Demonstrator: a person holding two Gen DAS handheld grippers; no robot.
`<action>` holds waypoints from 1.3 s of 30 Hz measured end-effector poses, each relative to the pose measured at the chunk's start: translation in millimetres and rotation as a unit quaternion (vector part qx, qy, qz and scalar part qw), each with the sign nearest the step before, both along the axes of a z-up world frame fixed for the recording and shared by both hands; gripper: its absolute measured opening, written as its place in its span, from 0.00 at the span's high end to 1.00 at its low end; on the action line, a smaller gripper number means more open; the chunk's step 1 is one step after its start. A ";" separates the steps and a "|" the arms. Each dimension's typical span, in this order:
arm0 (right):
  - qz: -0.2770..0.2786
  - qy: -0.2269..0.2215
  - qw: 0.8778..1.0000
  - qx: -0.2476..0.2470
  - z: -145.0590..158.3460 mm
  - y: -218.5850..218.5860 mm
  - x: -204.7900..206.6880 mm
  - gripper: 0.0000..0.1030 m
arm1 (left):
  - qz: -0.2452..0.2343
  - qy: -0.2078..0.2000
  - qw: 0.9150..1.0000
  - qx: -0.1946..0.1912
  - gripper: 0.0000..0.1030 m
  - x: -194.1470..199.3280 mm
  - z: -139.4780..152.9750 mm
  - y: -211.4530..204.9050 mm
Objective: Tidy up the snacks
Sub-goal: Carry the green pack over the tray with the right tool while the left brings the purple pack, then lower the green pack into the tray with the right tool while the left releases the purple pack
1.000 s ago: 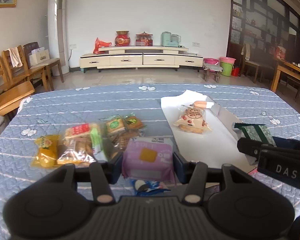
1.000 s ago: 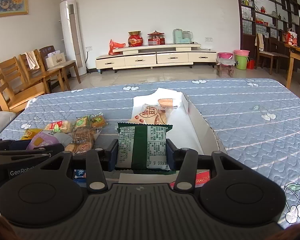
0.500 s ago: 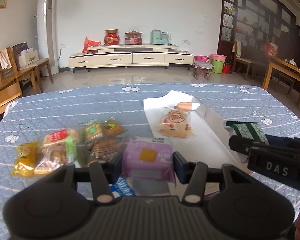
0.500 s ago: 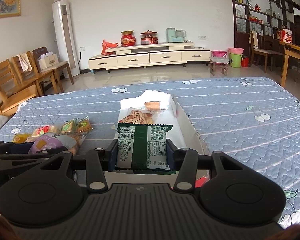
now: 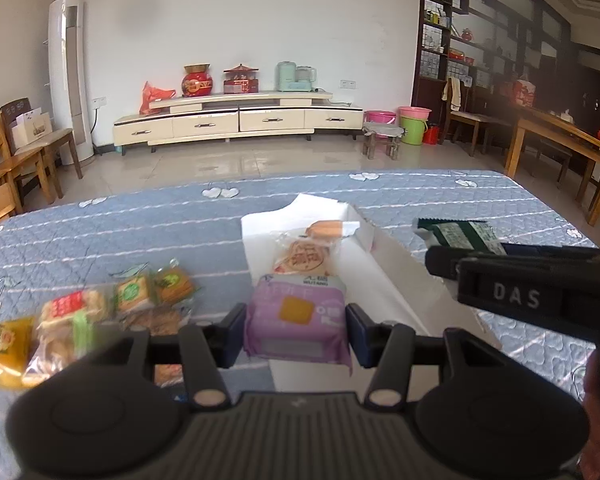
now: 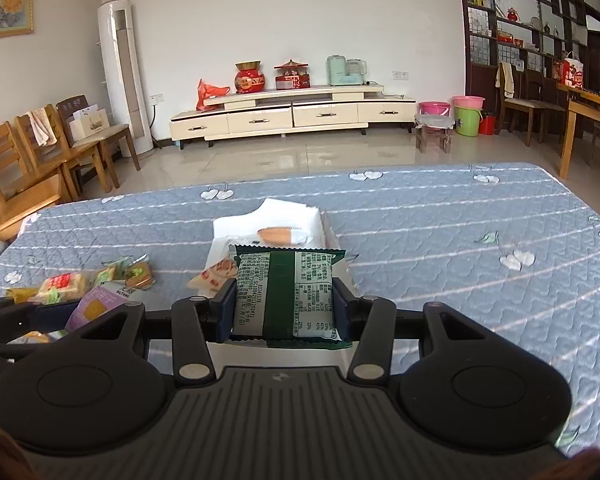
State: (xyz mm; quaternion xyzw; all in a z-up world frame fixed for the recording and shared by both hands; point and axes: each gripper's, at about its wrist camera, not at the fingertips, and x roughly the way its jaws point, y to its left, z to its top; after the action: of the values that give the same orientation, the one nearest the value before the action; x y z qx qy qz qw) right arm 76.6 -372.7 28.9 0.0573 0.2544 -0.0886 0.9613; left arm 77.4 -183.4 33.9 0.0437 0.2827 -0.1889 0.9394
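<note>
Left wrist view: purple snack packet (image 5: 296, 316) clamped between the jaws of the left gripper (image 5: 296, 330), carried above the near end of the white box (image 5: 384, 276).
Right wrist view: green snack packet (image 6: 286, 292) pinched flat in the right gripper (image 6: 286, 312), label side up, just short of the same box (image 6: 324, 220).
Box contents: a round-printed pastry pack (image 5: 306, 258) and a small orange snack (image 5: 324, 229) lie at the far end; the near floor is bare white.
Loose pile: a yellow packet (image 5: 10, 350), a red-labelled biscuit pack (image 5: 70, 312) and two small green and orange packs (image 5: 152, 286) lie left of the box on the blue quilted worktop (image 5: 120, 232).
Step in hand, as judged: both packets are on their way into the box.
Doing it well: lower each one flat onto the bare floor, side by side and clear of the pastry pack; open one gripper at a time so the two do not knock together over the narrow box.
Hard to make out: the box's near wall is hidden behind both grippers; the pile is blurred; what lies beneath the left gripper is cut off.
</note>
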 end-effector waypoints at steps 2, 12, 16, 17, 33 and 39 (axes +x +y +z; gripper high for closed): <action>-0.001 0.001 1.000 0.000 0.0 -2.1 4.8 0.43 | -0.003 -0.001 1.000 0.000 0.50 2.2 1.0 -4.8; 0.013 0.026 1.000 0.009 -6.4 -14.7 32.3 0.43 | -0.013 0.012 1.000 0.008 0.50 20.0 -7.8 -29.4; 0.020 0.042 0.999 0.007 -10.7 -17.2 46.1 0.43 | -0.014 0.024 1.000 0.005 0.50 26.1 -12.1 -35.9; 0.022 0.046 0.999 0.007 -11.3 -17.5 49.6 0.43 | -0.015 0.026 1.000 0.004 0.50 28.0 -13.4 -37.6; 0.042 0.076 0.996 0.023 -22.9 -19.7 91.7 0.43 | -0.036 0.062 0.997 -0.005 0.50 55.4 -35.6 -62.4; 0.034 0.071 0.997 0.028 -19.4 -22.8 81.6 0.33 | -0.058 0.076 0.995 -0.036 0.38 57.4 -36.4 -59.5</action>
State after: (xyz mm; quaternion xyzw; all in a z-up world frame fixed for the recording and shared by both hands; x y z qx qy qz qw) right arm 158.2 -395.5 9.5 0.0688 0.3260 -0.0522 0.9414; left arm 134.9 -242.8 -2.5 0.0118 0.3428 -0.2563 0.9037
